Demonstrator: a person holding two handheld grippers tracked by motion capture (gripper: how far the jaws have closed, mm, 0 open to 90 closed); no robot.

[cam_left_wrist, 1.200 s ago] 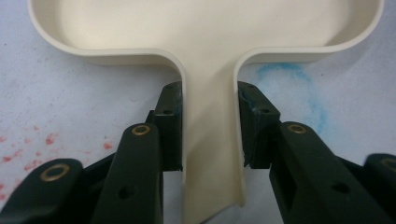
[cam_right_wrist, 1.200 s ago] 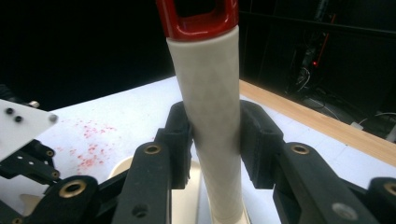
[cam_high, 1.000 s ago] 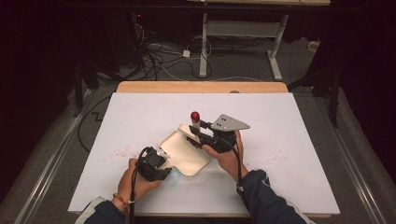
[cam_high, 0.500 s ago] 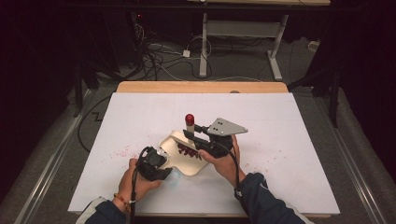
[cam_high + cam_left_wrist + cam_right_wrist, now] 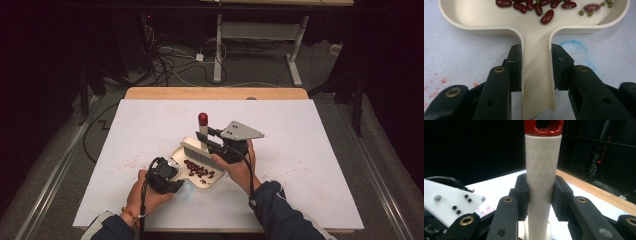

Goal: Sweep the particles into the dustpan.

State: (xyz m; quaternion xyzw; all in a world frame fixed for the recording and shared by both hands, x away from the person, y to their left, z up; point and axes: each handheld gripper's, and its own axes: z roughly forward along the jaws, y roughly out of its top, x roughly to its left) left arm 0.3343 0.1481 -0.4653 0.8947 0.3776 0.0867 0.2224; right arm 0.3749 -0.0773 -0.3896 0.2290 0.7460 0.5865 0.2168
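The left gripper (image 5: 167,172) sits at the near left of the white tabletop (image 5: 310,150), its jaws clamped on the flat handle (image 5: 536,75) of the cream dustpan (image 5: 186,159). In the left gripper view the handle runs straight away from the gripper, with a pad pressed to each edge, and the pan widens beyond it. The dustpan lies flat on the tabletop, its long axis going from the left gripper up and to the right toward the brush. Dark red beans (image 5: 199,171) lie in the pan, and in the left gripper view a few small green ones (image 5: 586,12) lie among them near its right side.

Just right of the pan's centre, the brush (image 5: 195,149) stands with its bristle head over the far part of the pan and its pale handle (image 5: 542,170) upright, ending in a red cap (image 5: 203,119). The right gripper (image 5: 212,142) has just been closing and now clamps that handle from the right, jaws level and pointing left.

The relation that matters is brush to pan: the bristles are at the pan's open far edge, the beans between them and the left gripper. Red specks (image 5: 127,162) remain on the tabletop left of the pan. Any further sweep should probably run along the pan's axis, toward the left gripper, which holds the pan steady.
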